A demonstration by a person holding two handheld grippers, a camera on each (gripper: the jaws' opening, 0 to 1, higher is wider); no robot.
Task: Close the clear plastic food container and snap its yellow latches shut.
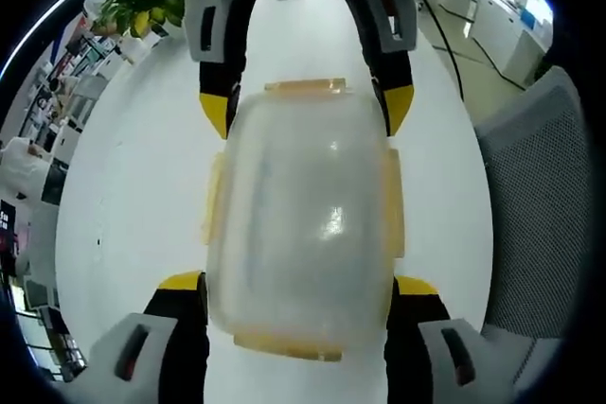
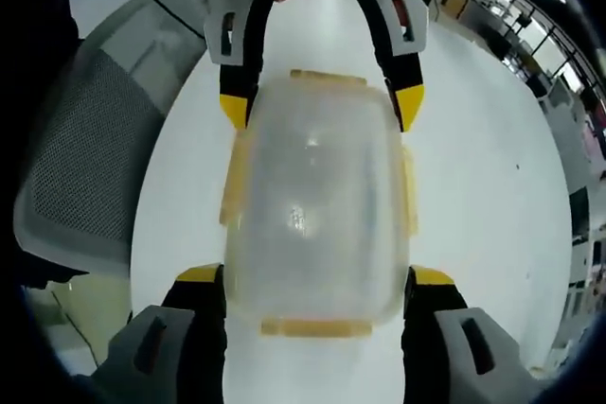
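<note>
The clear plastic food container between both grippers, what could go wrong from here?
1. The clear plastic food container with yellow latches sits squeezed end to end between the left gripper and the right gripper. Uneven pressure could make it slide on the smooth white table.
2. The yellow side latches appear to stick out unsnapped; pressing one alone may tilt the lid.
3. The grey mesh chair stands close by and could catch an elbow.

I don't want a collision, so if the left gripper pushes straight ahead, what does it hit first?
The left gripper already straddles the clear plastic food container with yellow latches. Straight ahead, it would likely meet the right gripper at the far end.
</note>
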